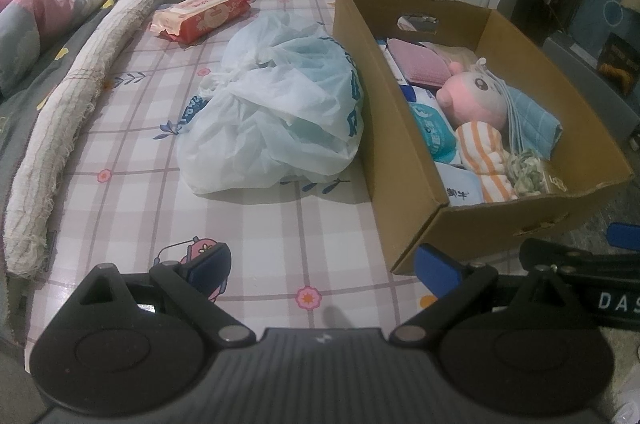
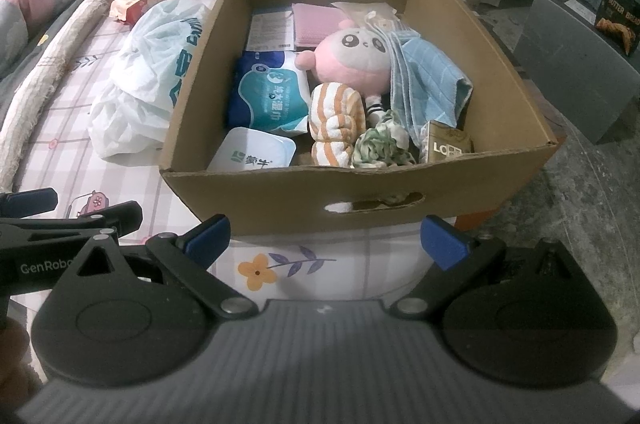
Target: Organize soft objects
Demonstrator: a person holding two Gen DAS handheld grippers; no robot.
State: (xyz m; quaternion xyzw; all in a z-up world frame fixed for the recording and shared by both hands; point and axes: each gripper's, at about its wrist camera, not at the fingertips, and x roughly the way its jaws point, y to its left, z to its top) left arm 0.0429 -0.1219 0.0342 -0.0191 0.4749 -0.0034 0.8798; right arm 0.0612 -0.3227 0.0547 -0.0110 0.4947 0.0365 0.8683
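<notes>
Cardboard box [image 2: 280,191] sits on the bed [image 1: 224,224], and most soft stuff is already inside it: pink plush [image 2: 352,59] in the middle, striped orange roll [image 2: 336,119] just in front of the plush, blue towel [image 2: 432,79] to the plush's right, wet-wipe pack [image 2: 272,95] to its left. White plastic bag [image 1: 276,107] lies outside, touching the box's left wall; red tissue pack [image 1: 204,15] is further off on that side, well apart from the box.

Left claw [image 1: 324,264] is released, nothing in it, hanging short of the box's near-left corner. Right claw [image 2: 326,238] is also spread and empty, facing the box's near wall.

Risks (my guess): the bag is slippery and limp, so a pinch may catch only a fold and it slides out. The box is crowded, so stuffing the bag in could push the plush over the rim.
</notes>
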